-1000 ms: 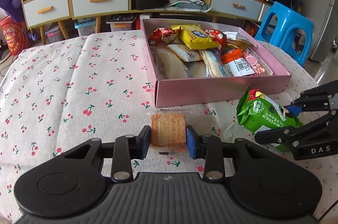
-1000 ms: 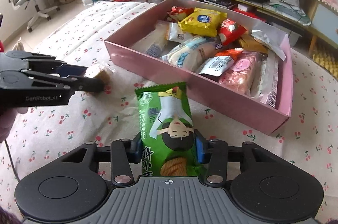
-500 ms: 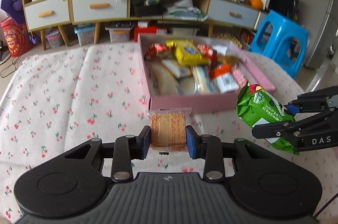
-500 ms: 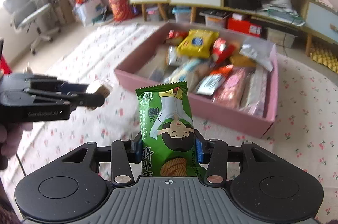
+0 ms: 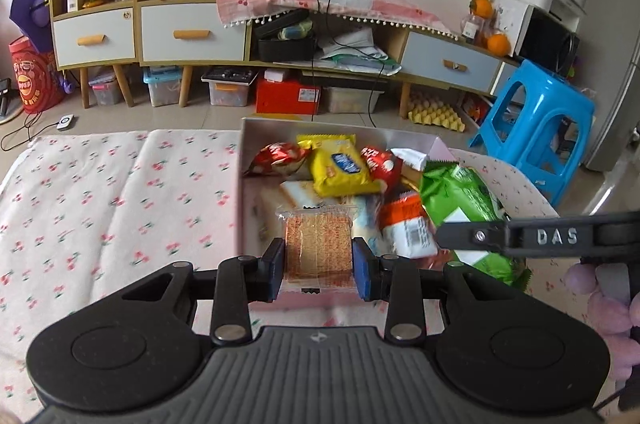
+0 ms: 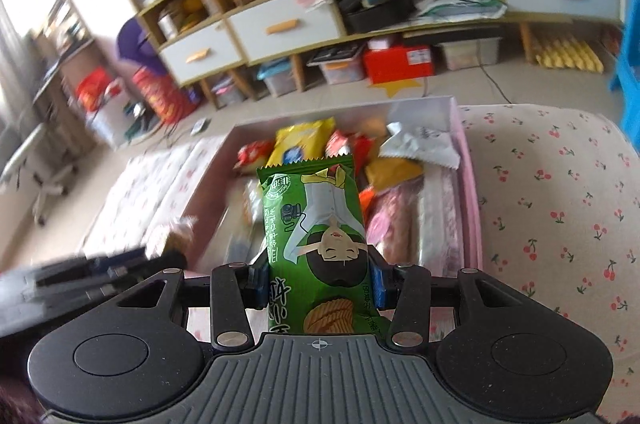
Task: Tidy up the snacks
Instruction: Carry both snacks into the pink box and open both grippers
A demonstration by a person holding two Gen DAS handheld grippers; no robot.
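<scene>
Cherry-print cloth (image 5: 100, 207) under pink box (image 5: 240, 183) full of snacks. Right gripper (image 6: 318, 278) clamped on green bag (image 6: 316, 224), held above box. Left gripper (image 5: 319, 266) clamped on wrapped cracker (image 5: 318, 248), over box near edge.

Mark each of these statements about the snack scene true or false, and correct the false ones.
1. The left gripper holds a clear-wrapped brown cracker. True.
2. The right gripper is empty. False: its fingers clamp a green chip packet.
3. The pink box already contains several snacks, among them a yellow packet. True.
4. The green chip packet lies flat on the cherry-print cloth. False: it is held in the air over the box.
5. A blue plastic stool stands beyond the box. True.
</scene>
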